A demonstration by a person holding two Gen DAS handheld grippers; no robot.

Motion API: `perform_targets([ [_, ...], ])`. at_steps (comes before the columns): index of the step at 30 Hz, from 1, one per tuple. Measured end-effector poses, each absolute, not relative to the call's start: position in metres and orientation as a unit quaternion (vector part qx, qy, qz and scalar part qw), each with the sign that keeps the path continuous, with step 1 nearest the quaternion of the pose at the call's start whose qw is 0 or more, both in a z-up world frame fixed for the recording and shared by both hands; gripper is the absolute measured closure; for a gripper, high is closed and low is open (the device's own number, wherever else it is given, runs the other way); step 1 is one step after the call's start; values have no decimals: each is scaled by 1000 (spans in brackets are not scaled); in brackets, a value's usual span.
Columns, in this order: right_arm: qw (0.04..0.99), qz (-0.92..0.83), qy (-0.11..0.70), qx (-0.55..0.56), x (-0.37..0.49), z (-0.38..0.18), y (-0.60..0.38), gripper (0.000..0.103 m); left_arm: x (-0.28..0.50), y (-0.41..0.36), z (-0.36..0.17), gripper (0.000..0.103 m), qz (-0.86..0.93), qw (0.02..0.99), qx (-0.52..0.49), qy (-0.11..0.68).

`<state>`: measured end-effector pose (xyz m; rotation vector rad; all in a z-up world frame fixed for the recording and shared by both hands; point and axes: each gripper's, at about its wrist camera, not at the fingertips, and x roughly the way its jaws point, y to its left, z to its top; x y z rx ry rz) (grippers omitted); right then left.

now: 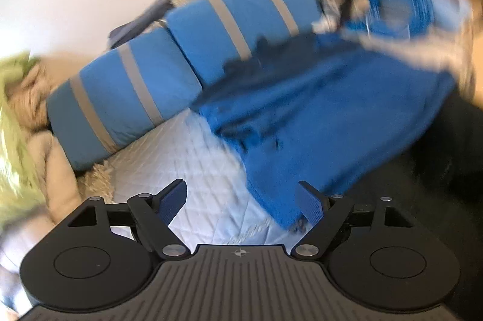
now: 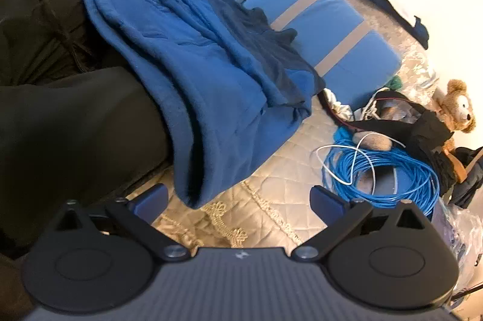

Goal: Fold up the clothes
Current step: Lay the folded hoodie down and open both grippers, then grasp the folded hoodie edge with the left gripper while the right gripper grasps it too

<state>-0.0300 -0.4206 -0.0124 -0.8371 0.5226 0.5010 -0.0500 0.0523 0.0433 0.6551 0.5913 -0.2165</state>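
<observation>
1. The left gripper (image 1: 243, 201) has its jaws spread wide with nothing between them; its right-hand finger (image 1: 311, 204) sits just in front of the hem of the blue garment (image 1: 317, 122), though contact cannot be told through the blur.
2. The right gripper (image 2: 238, 204) is likewise wide apart and empty, above the quilted bedspread (image 2: 271, 218), with the garment's lower edge just beyond its fingertips.
3. The blue garment (image 2: 187, 73) lies rumpled on the bed, partly draped over a black cloth (image 2: 75, 116).
4. Behind it lie two blue striped cushions (image 2: 317, 19).
5. To the right sits a coil of blue cable (image 2: 389, 173) and a teddy bear (image 2: 459, 106).
</observation>
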Motion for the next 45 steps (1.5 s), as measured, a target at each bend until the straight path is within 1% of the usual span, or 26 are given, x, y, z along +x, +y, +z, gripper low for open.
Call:
perform_targets([
  [2, 851, 229, 248, -403, -28, -22, -418, 0, -56, 36, 11, 25, -106, 883, 370, 269],
  [6, 851, 227, 258, -397, -23, -40, -416, 0, -69, 12, -45, 25, -90, 842, 494, 197],
  [11, 853, 227, 261, -391, -17, -50, -411, 0, -67, 5, -76, 25, -97, 817, 547, 155],
  [20, 859, 219, 265, -379, -16, -55, -410, 0, -67, 11, -112, 24, -82, 791, 596, 108],
  [22, 860, 221, 266, -374, -17, -56, -409, 0, -63, 9, -119, 24, -84, 785, 604, 112],
  [28, 859, 226, 262, -377, -21, -59, -404, 0, -50, 12, -129, 24, -70, 791, 597, 113],
  [34, 863, 199, 257, -386, -17, -64, -404, 0, -51, 7, -120, 25, -38, 788, 611, 70],
  [37, 863, 175, 242, -408, -13, -70, -400, 0, -56, 3, -120, 25, -43, 770, 635, 44],
  [39, 861, 162, 230, -424, -11, -75, -395, 0, -58, 2, -118, 28, -48, 767, 639, 36],
  [41, 857, 157, 217, -440, -9, -81, -388, 0, -56, 2, -116, 31, -53, 768, 638, 36],
  [45, 830, 171, 206, -489, -9, -98, -373, 0, -51, 1, -115, 31, -60, 771, 632, 46],
])
